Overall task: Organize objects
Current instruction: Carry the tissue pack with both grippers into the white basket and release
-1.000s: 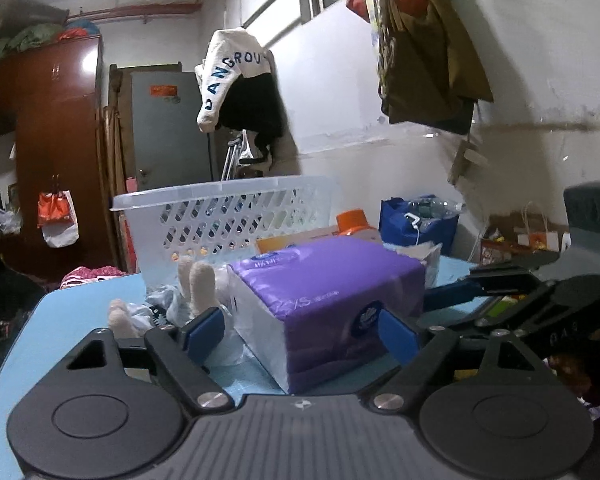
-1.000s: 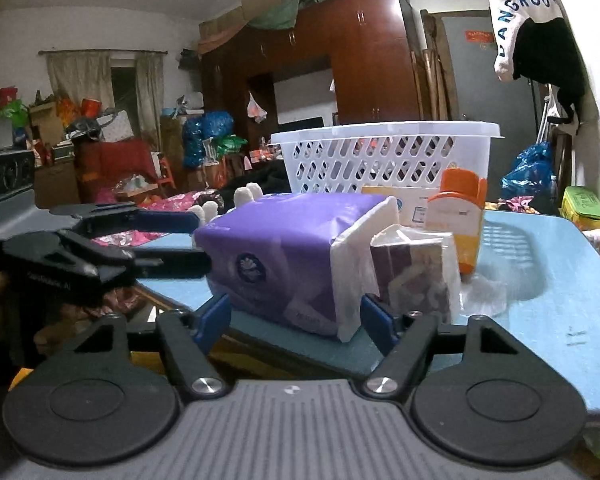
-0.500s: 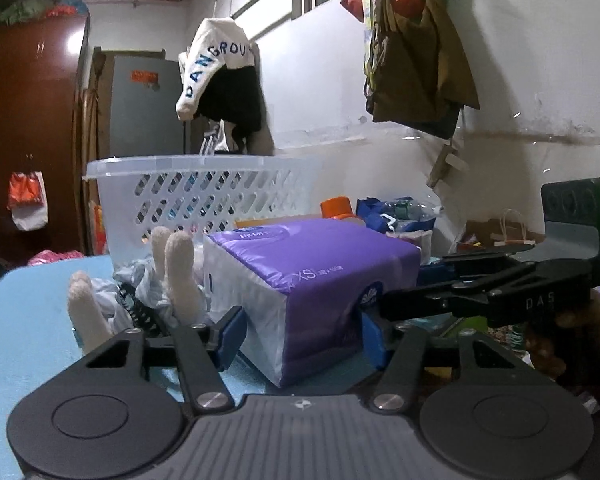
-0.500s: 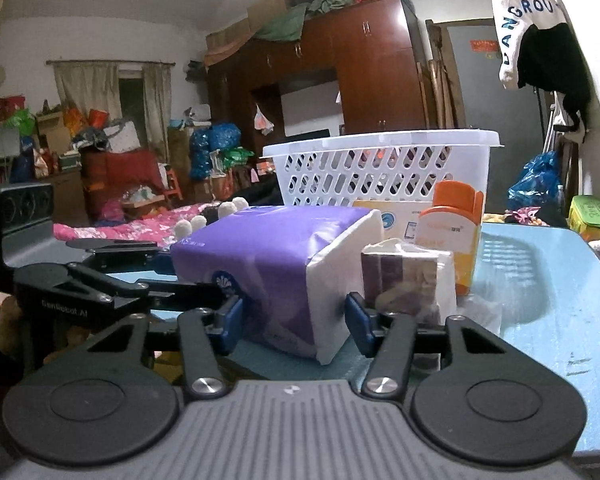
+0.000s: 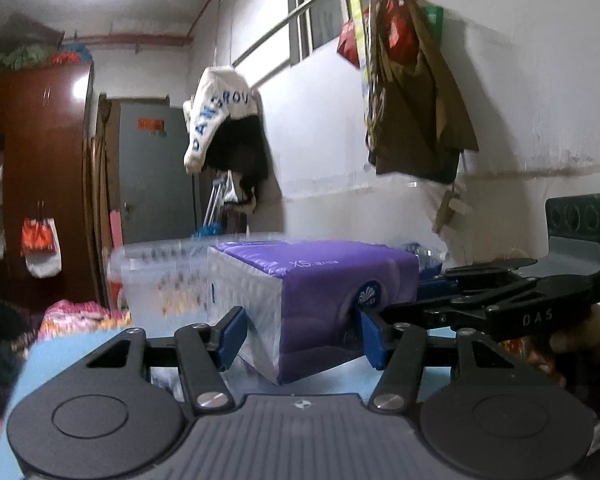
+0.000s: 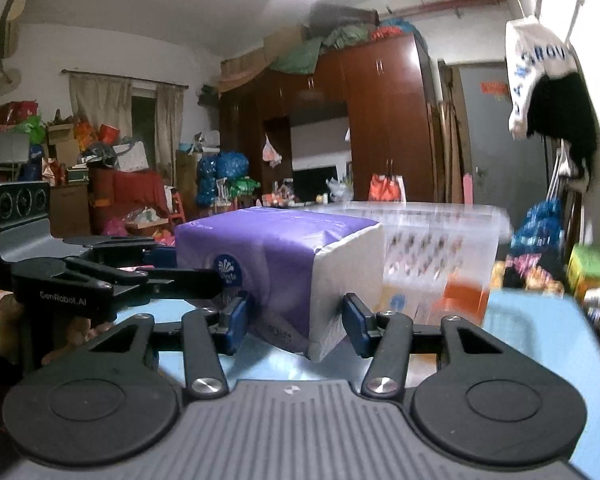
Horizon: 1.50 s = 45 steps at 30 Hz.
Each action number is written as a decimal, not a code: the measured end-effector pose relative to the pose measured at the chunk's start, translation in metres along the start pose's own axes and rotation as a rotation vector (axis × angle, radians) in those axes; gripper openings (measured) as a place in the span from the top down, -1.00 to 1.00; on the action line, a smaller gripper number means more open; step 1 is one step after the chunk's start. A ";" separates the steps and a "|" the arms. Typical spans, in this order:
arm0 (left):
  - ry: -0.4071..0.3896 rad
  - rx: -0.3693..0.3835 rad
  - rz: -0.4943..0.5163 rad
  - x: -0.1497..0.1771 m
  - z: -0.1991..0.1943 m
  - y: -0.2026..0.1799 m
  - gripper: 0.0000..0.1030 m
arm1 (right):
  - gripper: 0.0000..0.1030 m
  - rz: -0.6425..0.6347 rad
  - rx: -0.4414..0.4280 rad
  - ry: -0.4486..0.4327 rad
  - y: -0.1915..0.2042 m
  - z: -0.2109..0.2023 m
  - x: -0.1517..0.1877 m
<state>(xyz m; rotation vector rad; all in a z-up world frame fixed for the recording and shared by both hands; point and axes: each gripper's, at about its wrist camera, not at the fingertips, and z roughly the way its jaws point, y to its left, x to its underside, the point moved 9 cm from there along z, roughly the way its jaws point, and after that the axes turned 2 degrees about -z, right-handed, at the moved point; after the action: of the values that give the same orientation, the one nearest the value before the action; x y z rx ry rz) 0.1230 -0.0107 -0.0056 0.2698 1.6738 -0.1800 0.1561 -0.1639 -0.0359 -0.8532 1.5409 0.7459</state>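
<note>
Between the blue pads of the left gripper [image 5: 301, 338] sits a corner of the purple tissue pack [image 5: 320, 292], with one pad against its white end face and the other against its purple side, so the jaws are closed onto the pack at a middling width. Seen from the right wrist, the right gripper [image 6: 295, 322] clamps another corner of the same tissue pack [image 6: 284, 268], one pad on the purple side near the round logo, the other on the white end. Each gripper also shows in the other's view: the right gripper [image 5: 496, 304] reaches in from the right edge of the left wrist picture, and the left gripper [image 6: 112, 276] comes in from the left edge of the right wrist picture, its fingertips touching the pack. The pack appears to be held clear of the blue table [image 6: 540, 344], its lowest corner hanging above the surface. Just behind it stands a white perforated basket [image 6: 440, 240], blurred in both views. An orange-capped item [image 6: 462, 300] lies low between pack and basket, too smeared to identify. Farther back are a dark wooden wardrobe [image 6: 380, 128], a grey door [image 5: 156, 176], and a white-and-black garment [image 5: 224, 128] hanging on the wall.
</note>
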 end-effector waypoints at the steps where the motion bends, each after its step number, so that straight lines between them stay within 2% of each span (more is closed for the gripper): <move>1: -0.010 0.000 0.007 -0.010 0.002 0.001 -0.21 | -0.04 -0.015 0.005 -0.006 -0.002 0.000 -0.011; 4: -0.023 -0.003 0.018 -0.043 0.018 0.007 -0.21 | -0.04 -0.058 0.024 -0.016 -0.012 0.007 -0.045; 7: 0.029 0.036 -0.061 -0.070 0.049 0.029 -0.21 | -0.04 -0.088 0.053 0.006 -0.031 0.028 -0.077; 10: 0.092 0.065 -0.135 -0.084 0.087 0.054 -0.21 | -0.04 -0.082 0.081 0.057 -0.052 0.057 -0.095; 15: 0.194 0.021 -0.177 -0.083 0.140 0.085 -0.21 | -0.04 0.002 0.080 0.180 -0.087 0.108 -0.083; 22: 0.399 -0.055 -0.223 -0.055 0.201 0.116 -0.21 | -0.04 0.092 0.094 0.387 -0.118 0.170 -0.044; 29: 0.495 -0.108 -0.258 -0.040 0.226 0.132 -0.17 | -0.02 0.125 0.123 0.486 -0.134 0.189 -0.027; 33: 0.495 -0.124 -0.259 -0.035 0.229 0.135 -0.18 | -0.04 0.130 0.116 0.504 -0.139 0.188 -0.026; 34: 0.476 -0.138 -0.243 -0.037 0.228 0.135 -0.27 | -0.05 0.134 0.117 0.488 -0.140 0.185 -0.029; 35: 0.455 -0.159 -0.228 -0.041 0.225 0.134 -0.35 | -0.17 0.135 0.117 0.473 -0.142 0.185 -0.034; 37: 0.393 -0.206 -0.204 -0.052 0.212 0.136 -0.81 | -0.79 0.138 0.140 0.413 -0.142 0.173 -0.047; 39: 0.329 -0.203 -0.198 -0.065 0.195 0.132 -0.90 | -1.00 0.106 0.181 0.349 -0.142 0.157 -0.061; 42: 0.250 -0.198 -0.212 -0.078 0.153 0.120 -0.92 | -1.00 0.110 0.223 0.249 -0.140 0.112 -0.069; 45: 0.207 -0.185 -0.195 -0.068 0.104 0.087 -0.92 | -1.00 0.167 0.221 0.175 -0.130 0.058 -0.055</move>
<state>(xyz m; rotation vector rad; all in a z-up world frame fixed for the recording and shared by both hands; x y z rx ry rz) 0.2538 0.0393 0.0523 -0.0156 1.9094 -0.1455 0.3012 -0.1780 0.0105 -0.6442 1.8301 0.6182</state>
